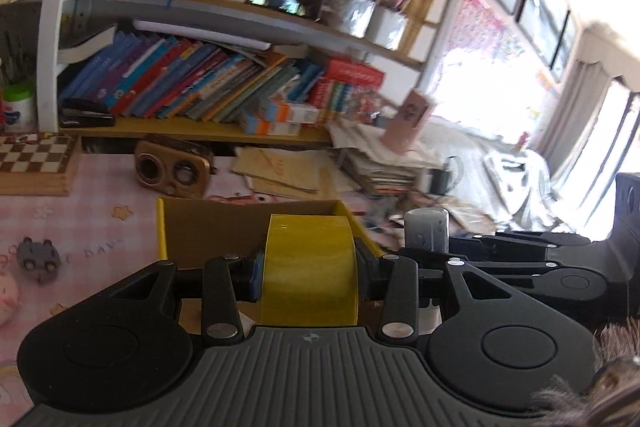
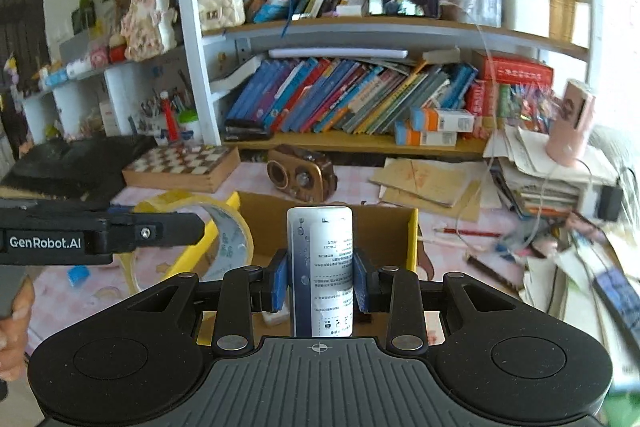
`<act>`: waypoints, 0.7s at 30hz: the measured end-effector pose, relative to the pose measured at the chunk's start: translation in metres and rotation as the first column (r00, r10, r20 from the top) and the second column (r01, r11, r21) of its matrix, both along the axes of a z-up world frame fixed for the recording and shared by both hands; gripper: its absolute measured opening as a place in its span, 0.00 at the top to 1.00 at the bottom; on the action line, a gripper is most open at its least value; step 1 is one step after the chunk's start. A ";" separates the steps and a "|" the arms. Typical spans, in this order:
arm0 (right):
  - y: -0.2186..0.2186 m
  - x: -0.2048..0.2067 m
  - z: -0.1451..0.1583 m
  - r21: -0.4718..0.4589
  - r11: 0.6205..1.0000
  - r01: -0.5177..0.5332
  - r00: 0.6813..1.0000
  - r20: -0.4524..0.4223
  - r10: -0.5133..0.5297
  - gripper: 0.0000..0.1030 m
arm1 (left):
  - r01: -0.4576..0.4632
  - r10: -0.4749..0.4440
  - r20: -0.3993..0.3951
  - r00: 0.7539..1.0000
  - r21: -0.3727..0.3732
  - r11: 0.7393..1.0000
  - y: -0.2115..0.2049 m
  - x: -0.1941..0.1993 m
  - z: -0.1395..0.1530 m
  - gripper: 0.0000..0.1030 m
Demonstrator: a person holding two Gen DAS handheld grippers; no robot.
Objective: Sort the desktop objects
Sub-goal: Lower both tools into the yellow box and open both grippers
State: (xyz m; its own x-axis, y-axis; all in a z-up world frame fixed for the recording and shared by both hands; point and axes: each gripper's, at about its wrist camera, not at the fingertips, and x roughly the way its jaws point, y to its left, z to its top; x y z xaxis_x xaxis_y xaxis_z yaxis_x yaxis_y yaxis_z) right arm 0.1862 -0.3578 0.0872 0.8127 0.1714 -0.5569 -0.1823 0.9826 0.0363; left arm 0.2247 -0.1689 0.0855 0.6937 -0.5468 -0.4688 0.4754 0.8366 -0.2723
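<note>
Left wrist view, left to right. Chessboard (image 1: 34,161) lies at the far left of the pink checked desk (image 1: 100,195); a small grey toy car (image 1: 39,254) sits nearer on the cloth. Brown retro radio (image 1: 173,169) stands at the foot of the bookshelf (image 1: 208,87). Yellow-edged cardboard box (image 1: 224,227) sits open just ahead of the left gripper (image 1: 310,275). Its 2 blue pads pinch a roll of yellow tape (image 1: 310,267) by its flat faces, the roll standing on edge, held above the near rim of the box. To the right, the top of a white bottle (image 1: 426,231) shows above the black frame of the right gripper (image 1: 520,251).

Right wrist view, left to right. The left gripper (image 2: 172,227) reaches in from the left edge, a hand (image 2: 16,323) under it; the tape roll (image 2: 208,227) shows face-on with its pale inner core, over the left wall of the box (image 2: 380,227). Chessboard (image 2: 180,163) and radio (image 2: 300,173) lie beyond. Centre: the right gripper (image 2: 320,283) is clamped on the white bottle (image 2: 320,267), upright, printed label toward the camera, above the box opening. Right of the box: a red pencil (image 2: 468,231) on the cloth, then a heap of papers and books (image 2: 540,183) with a pink cylinder (image 2: 570,119) on top.
</note>
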 end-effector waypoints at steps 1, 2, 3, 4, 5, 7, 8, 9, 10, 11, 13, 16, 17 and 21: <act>0.000 0.008 -0.006 -0.020 1.000 -0.020 1.000 -0.018 0.019 0.68 | -0.003 0.003 -0.002 1.000 0.020 1.000 -0.004 0.005 -0.003 0.63; 0.000 0.015 -0.011 -0.038 0.998 -0.042 0.998 -0.040 0.041 0.68 | -0.005 0.005 -0.003 1.000 0.041 0.999 -0.008 0.010 -0.007 0.63; 0.000 0.022 -0.018 -0.058 0.996 -0.062 0.996 -0.063 0.058 0.68 | -0.004 0.004 -0.007 1.000 0.062 0.998 -0.012 0.015 -0.011 0.63; 0.001 0.029 -0.025 -0.081 0.993 -0.083 0.994 -0.085 0.076 0.68 | -0.002 0.004 -0.015 1.000 0.087 0.996 -0.016 0.019 -0.018 0.63; 0.002 0.034 -0.030 -0.101 0.990 -0.098 0.991 -0.101 0.088 0.68 | 0.000 0.002 -0.022 1.000 0.107 0.994 -0.020 0.022 -0.023 0.63; 0.003 0.043 -0.042 -0.130 0.983 -0.126 0.985 -0.138 0.108 0.68 | 0.005 0.001 -0.037 0.999 0.146 0.989 -0.028 0.028 -0.034 0.63; 0.003 0.047 -0.048 -0.140 0.980 -0.139 0.981 -0.156 0.117 0.68 | 0.008 0.000 -0.048 0.999 0.166 0.986 -0.031 0.031 -0.042 0.63; 0.004 0.050 -0.053 -0.146 0.978 -0.149 0.977 -0.172 0.123 0.68 | 0.012 -0.001 -0.059 0.998 0.180 0.984 -0.034 0.033 -0.047 0.63; 0.004 0.054 -0.058 -0.151 0.975 -0.161 0.973 -0.192 0.131 0.68 | 0.014 0.000 -0.071 0.997 0.195 0.981 -0.037 0.036 -0.053 0.63; 0.004 0.058 -0.063 -0.155 0.972 -0.174 0.967 -0.213 0.139 0.68 | 0.017 0.000 -0.084 0.996 0.212 0.977 -0.039 0.038 -0.060 0.63; 0.005 0.064 -0.073 -0.163 0.966 -0.200 0.955 -0.252 0.155 0.68 | 0.025 0.001 -0.110 0.994 0.237 0.971 -0.043 0.042 -0.071 0.63; 0.009 0.070 -0.082 -0.199 0.952 -0.232 0.943 -0.284 0.170 0.68 | 0.037 0.000 -0.141 0.990 0.262 0.964 -0.047 0.046 -0.084 0.63; 0.010 0.072 -0.083 -0.220 0.944 -0.245 0.941 -0.289 0.176 0.68 | 0.041 0.000 -0.150 0.989 0.271 0.962 -0.049 0.046 -0.087 0.63; 0.010 0.075 -0.085 -0.259 0.923 -0.285 0.931 -0.306 0.202 0.68 | 0.051 0.001 -0.175 0.985 0.290 0.956 -0.055 0.047 -0.097 0.63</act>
